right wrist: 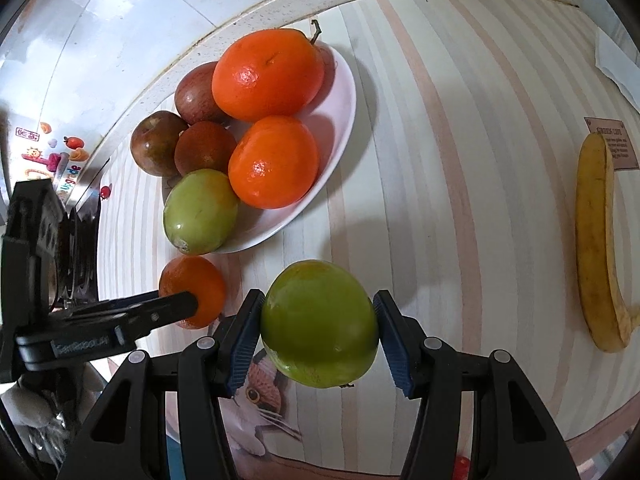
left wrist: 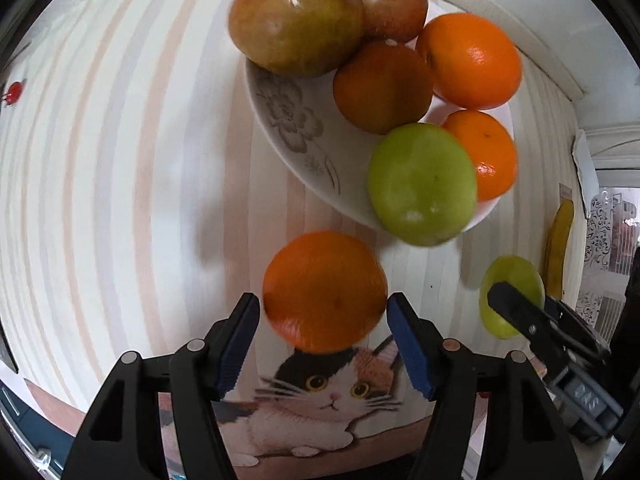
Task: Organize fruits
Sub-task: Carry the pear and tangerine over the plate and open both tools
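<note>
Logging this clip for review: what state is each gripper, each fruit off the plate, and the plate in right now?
left gripper: jaws around an orange, contact unclear.
right gripper: jaws closed on a green fruit.
plate: on the table, piled with fruit.
banana: lying loose on the table, apart from the plate.

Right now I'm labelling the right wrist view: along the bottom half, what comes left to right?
left gripper → small orange → green fruit in the right gripper → banana.
</note>
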Available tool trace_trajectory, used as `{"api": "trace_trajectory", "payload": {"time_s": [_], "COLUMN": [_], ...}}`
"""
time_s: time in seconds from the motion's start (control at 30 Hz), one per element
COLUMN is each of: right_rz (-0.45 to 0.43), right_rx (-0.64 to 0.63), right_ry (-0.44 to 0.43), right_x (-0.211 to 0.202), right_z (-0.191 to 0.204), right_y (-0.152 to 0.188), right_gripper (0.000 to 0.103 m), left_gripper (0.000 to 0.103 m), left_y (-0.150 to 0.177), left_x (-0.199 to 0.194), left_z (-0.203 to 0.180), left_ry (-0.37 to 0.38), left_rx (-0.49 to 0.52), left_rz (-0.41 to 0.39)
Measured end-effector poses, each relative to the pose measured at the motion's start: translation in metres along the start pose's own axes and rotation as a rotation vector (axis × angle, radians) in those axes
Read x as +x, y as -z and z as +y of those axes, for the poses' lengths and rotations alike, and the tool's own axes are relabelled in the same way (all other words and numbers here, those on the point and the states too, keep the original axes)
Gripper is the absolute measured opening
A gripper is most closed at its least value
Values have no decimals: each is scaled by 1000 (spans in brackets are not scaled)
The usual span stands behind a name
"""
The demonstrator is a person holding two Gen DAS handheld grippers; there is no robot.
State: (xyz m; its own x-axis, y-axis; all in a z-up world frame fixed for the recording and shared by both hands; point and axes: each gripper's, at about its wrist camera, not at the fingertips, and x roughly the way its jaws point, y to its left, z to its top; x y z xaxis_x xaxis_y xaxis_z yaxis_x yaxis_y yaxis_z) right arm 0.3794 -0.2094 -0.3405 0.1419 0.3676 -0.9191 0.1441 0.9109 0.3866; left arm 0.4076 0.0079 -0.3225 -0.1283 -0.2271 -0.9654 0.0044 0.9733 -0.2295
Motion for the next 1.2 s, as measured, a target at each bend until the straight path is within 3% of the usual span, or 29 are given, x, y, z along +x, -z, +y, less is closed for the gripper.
{"api": "trace_trajectory", "payload": {"time_s": [0.1, 0.3, 0.47, 0.63, 0.73, 0.87, 1.03, 1.2], "right_rz": [1, -12, -39, -81, -112, -138, -139, -132], "right_rx": [-7, -14, -13, 2, 4, -5, -29, -45], "right_ry": [3, 0, -10, -32, -40, -19, 7, 22], "right_x": [1, -4, -16, -34, -45, -49, -39, -25], "right_z": [3, 7, 7, 6, 6, 3, -3, -8], "right_y": [0, 0, -7, -23, -40, -68, -95, -111], "right_gripper": [59, 59, 59, 59, 59, 59, 59, 59], "left_gripper": [65, 64, 63, 63, 64, 64, 64, 64], "left_y": [-9, 1, 20, 25, 11, -32, -82, -104], "left_x": [8, -2, -21, -68, -96, -114, -92, -68], "left_z": [-8, -15, -26, -38, -53, -70, -74, -76], "left_ry": [-39, -96, -61, 16, 52, 31, 31, -22], "left_rx": [24, 55, 58, 75, 101, 137, 129, 135], "left_rz": [-3, -89, -126, -192, -235, -265, -185, -137]}}
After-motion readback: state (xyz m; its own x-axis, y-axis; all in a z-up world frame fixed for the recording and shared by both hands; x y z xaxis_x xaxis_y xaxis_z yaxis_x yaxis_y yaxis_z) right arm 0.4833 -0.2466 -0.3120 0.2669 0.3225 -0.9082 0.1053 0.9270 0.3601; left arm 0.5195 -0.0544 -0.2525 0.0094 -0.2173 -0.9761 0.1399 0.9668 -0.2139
